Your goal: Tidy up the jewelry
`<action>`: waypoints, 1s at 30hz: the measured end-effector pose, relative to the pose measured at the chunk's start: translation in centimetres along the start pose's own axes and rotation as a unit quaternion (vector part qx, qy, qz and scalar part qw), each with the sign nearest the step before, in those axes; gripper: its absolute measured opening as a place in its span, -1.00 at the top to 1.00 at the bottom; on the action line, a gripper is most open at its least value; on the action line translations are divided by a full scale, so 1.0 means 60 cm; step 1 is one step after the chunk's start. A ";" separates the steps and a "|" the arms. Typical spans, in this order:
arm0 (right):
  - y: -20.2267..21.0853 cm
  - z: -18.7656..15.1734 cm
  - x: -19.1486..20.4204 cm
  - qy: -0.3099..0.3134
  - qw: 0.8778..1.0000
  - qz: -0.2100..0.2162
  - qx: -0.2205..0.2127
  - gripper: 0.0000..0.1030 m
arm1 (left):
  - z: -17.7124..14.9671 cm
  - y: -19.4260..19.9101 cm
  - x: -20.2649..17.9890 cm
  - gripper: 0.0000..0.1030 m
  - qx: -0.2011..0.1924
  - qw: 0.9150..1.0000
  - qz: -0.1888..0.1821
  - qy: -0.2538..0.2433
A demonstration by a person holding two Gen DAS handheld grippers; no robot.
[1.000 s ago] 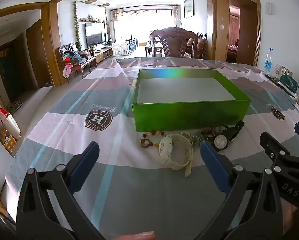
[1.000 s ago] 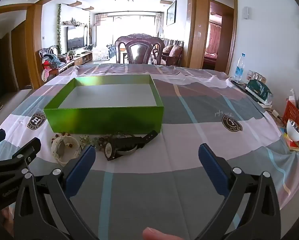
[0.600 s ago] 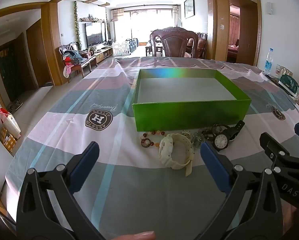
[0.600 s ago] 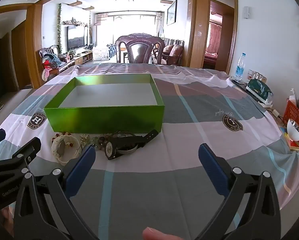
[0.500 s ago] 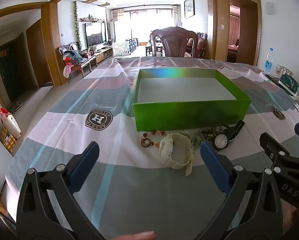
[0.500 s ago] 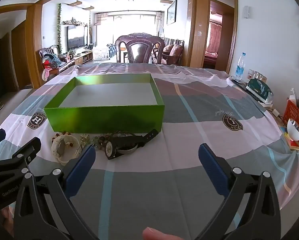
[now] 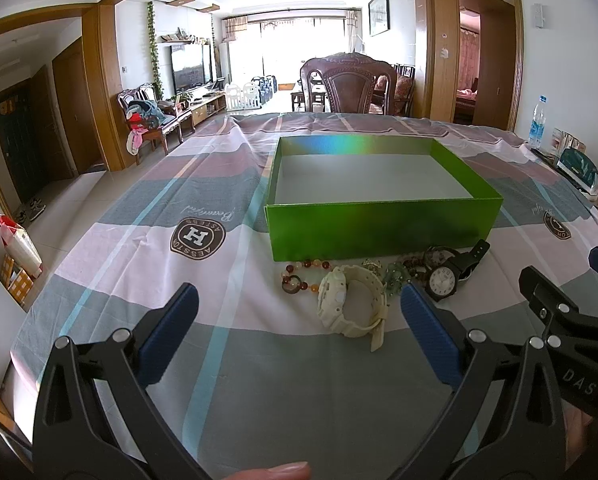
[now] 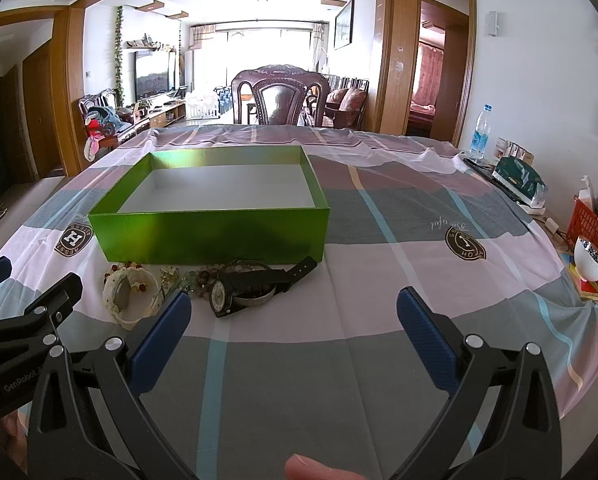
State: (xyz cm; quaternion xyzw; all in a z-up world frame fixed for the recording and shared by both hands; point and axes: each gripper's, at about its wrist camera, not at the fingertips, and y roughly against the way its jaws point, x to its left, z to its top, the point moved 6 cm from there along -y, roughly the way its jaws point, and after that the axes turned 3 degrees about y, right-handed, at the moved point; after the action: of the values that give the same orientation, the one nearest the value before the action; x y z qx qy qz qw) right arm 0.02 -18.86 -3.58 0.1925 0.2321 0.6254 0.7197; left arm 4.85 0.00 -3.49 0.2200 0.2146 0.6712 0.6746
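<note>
A shallow green box point(image 7: 383, 232) point(image 8: 211, 232) with a bare white floor sits on the table. In front of its near wall lies a row of jewelry: a brown and amber bead bracelet point(image 7: 299, 276), a cream watch point(image 7: 351, 304) point(image 8: 129, 292), pale green beads point(image 7: 397, 276) and a black watch point(image 7: 447, 276) point(image 8: 251, 284). My left gripper point(image 7: 297, 330) is open, low over the cloth, just short of the cream watch. My right gripper point(image 8: 293, 330) is open too, to the right of the black watch. Neither holds anything.
The table wears a striped cloth point(image 8: 379, 344) with round logos. A carved chair point(image 8: 281, 96) stands at the far end. On the right edge are a water bottle point(image 8: 481, 132), a green packet point(image 8: 519, 180), a red basket point(image 8: 593, 236) and a white bowl point(image 8: 591, 264).
</note>
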 end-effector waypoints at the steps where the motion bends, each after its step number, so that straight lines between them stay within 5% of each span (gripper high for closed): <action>1: 0.000 0.000 0.000 0.000 1.000 0.000 0.000 -0.95 | 0.000 0.000 0.000 -0.93 0.000 1.000 0.000 0.000; 30: 0.009 -0.001 -0.006 0.003 1.000 0.007 -0.006 -0.95 | -0.002 0.016 -0.001 -0.93 -0.009 1.000 0.009 0.001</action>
State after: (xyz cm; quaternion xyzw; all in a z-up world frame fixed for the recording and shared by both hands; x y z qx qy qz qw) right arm -0.50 -19.15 -3.30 0.1881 0.2295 0.6320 0.7159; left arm 4.02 -0.06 -3.02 0.2152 0.2066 0.6797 0.6701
